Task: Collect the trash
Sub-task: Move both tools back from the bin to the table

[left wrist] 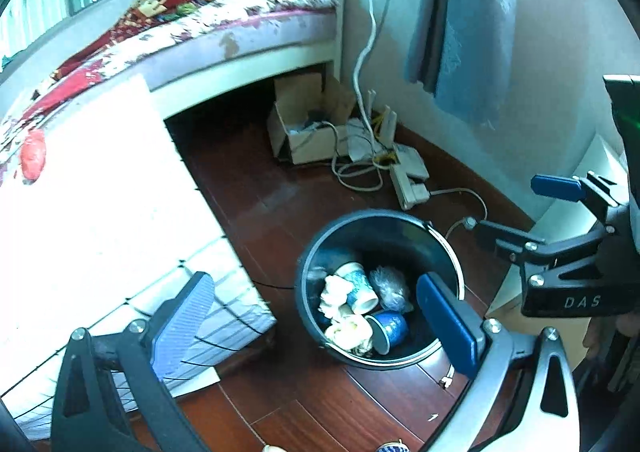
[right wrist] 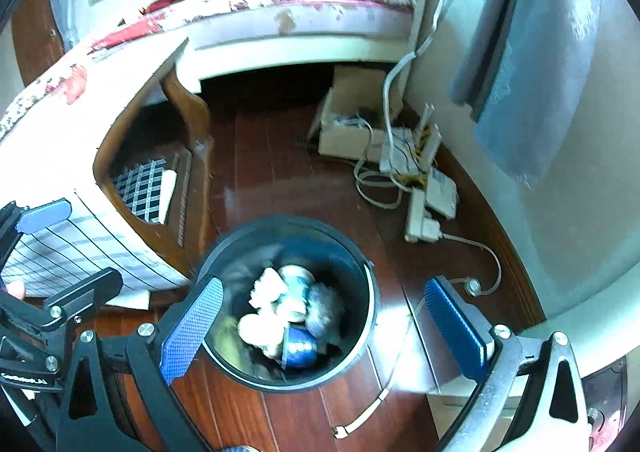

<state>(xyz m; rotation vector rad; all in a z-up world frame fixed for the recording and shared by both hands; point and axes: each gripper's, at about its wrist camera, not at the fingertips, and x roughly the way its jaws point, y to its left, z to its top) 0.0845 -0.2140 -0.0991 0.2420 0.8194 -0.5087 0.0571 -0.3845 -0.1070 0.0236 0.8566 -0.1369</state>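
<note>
A black round trash bin (left wrist: 384, 240) stands on the dark wood floor. It holds patterned paper cups (left wrist: 360, 288), a blue cup (left wrist: 390, 330), crumpled tissue (left wrist: 346, 332) and a ball of clear plastic (left wrist: 390, 288). My left gripper (left wrist: 316, 326) is open above the bin's near left side, nothing between its blue pads. In the right wrist view, the bin (right wrist: 288, 221) sits directly below my right gripper (right wrist: 324, 328), also open and holding nothing. Each gripper shows in the other's view: the right one (left wrist: 524, 211) at the right edge, the left one (right wrist: 66, 252) at the left edge.
A bed (left wrist: 256, 35) with a floral mattress runs along the back. A seat covered in checked cloth (right wrist: 80, 244) stands left of the bin. A cardboard box (left wrist: 304, 131), a power strip (left wrist: 412, 187) and tangled cables lie by the wall. A blue cloth (left wrist: 464, 31) hangs at right.
</note>
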